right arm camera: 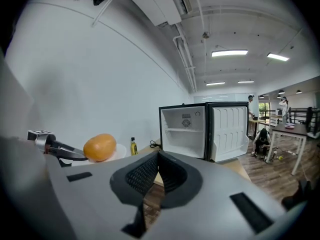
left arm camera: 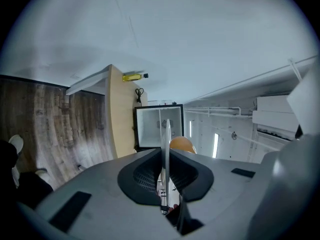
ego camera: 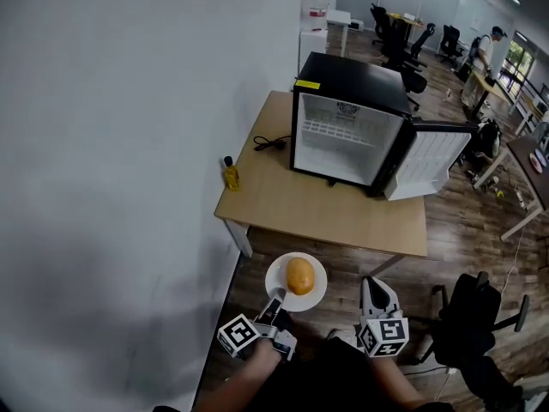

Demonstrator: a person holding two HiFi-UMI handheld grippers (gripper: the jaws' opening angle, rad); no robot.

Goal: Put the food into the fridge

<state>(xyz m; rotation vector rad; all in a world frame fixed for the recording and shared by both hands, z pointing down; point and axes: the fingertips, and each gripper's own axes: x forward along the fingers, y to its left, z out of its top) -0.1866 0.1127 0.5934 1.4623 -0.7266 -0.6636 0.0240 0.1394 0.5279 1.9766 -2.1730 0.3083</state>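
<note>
A white plate (ego camera: 280, 292) with an orange bread roll (ego camera: 299, 275) on it hangs in the air in front of the table, my left gripper (ego camera: 274, 303) shut on its near rim. In the left gripper view the plate (left arm camera: 165, 149) shows edge-on between the jaws, the roll (left arm camera: 181, 144) behind it. My right gripper (ego camera: 375, 292) is beside the plate to its right, jaws shut on nothing; its tips (right arm camera: 156, 156) meet. The roll (right arm camera: 100, 147) appears at that view's left. The black mini fridge (ego camera: 347, 127) stands on the wooden table (ego camera: 317, 206), door (ego camera: 428, 159) swung open, white inside empty.
A small yellow bottle (ego camera: 231, 174) stands at the table's left edge near the white wall. A black cable (ego camera: 272, 142) lies left of the fridge. A black office chair (ego camera: 476, 324) is to my right. Desks, chairs and a person (ego camera: 485, 50) fill the far room.
</note>
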